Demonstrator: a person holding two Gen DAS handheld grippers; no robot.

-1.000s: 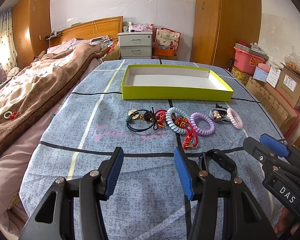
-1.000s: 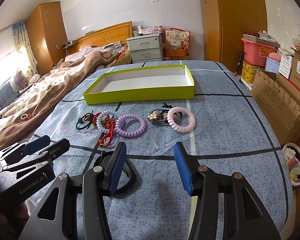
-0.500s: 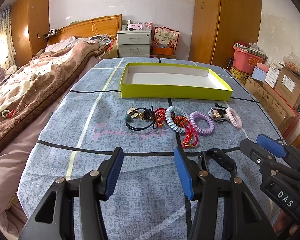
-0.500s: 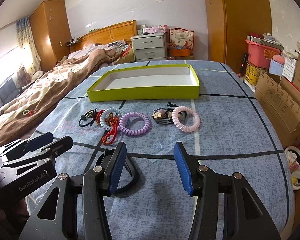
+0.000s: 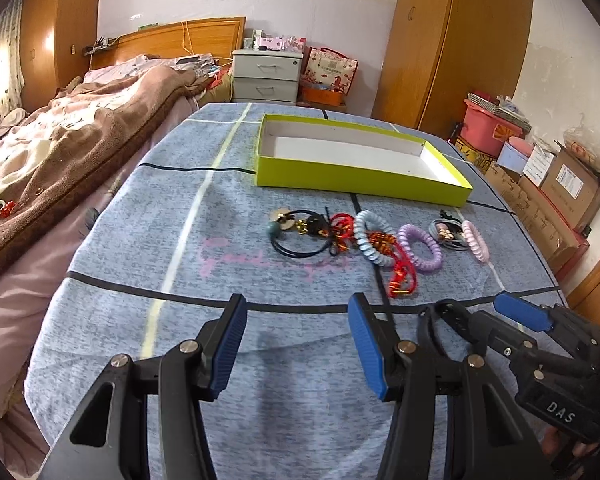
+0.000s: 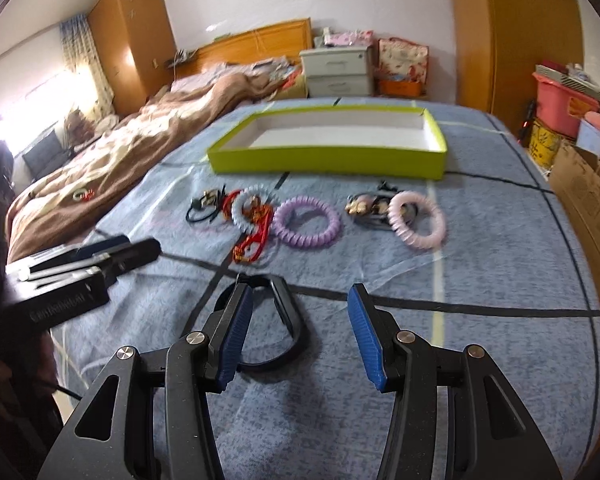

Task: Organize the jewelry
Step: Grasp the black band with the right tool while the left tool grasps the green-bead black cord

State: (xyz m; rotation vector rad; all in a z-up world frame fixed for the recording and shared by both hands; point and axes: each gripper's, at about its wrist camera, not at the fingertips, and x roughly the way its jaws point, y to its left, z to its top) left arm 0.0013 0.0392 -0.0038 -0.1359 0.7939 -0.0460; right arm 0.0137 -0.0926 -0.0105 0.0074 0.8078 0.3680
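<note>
Item: jewelry lot — purple coil bracelet, pink coil bracelet, red beaded cord and black bangle, laid on the blue cloth short of the empty green tray. I judge the coils light and springy, best pinched across one side of the ring; the cord is limp. My left gripper and right gripper hover low and level — jaws apart, holding nothing.

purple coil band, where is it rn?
On the blue cloth in the row in front of the green tray: the purple coil band lies between the red beaded cord on its left and the pink coil band on its right.
</note>
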